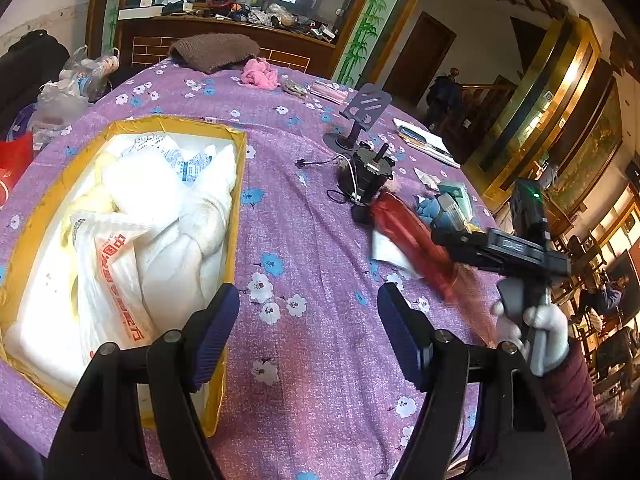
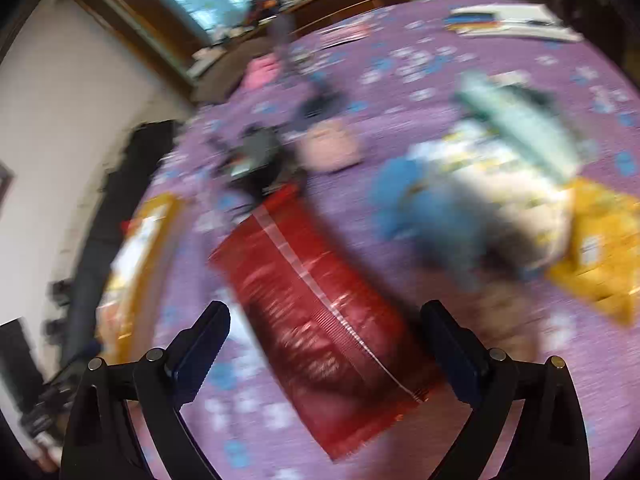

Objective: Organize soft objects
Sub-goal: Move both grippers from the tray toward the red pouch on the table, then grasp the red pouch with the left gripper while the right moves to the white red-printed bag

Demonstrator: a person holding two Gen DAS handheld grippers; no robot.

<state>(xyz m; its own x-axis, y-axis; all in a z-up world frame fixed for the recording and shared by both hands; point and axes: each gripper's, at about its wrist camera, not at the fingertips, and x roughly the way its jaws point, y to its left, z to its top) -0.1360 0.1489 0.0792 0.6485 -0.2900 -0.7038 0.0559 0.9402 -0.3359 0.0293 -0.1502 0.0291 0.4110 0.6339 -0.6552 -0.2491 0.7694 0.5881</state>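
Note:
A gold-rimmed box (image 1: 240, 184) at the left of the purple flowered tablecloth (image 1: 304, 240) holds white plastic bags and soft white bundles (image 1: 160, 220). My left gripper (image 1: 308, 332) hovers open over the cloth beside the box's right wall, with nothing between its fingers. A shiny red bag (image 2: 320, 300) lies between the wide-apart fingers of my right gripper (image 2: 324, 332), and the pads do not press on it. The left wrist view shows the same red bag (image 1: 416, 248) just ahead of the right tool, which a gloved hand (image 1: 548, 328) holds. The right wrist view is blurred by motion.
A blue cloth (image 2: 424, 208), a white-and-green packet (image 2: 516, 128) and a yellow packet (image 2: 600, 256) lie right of the red bag. A black motor with wires (image 1: 366, 172) and a phone stand (image 1: 366, 108) stand mid-table. A pink cloth (image 1: 260, 74) and brown knit (image 1: 214, 52) lie far back.

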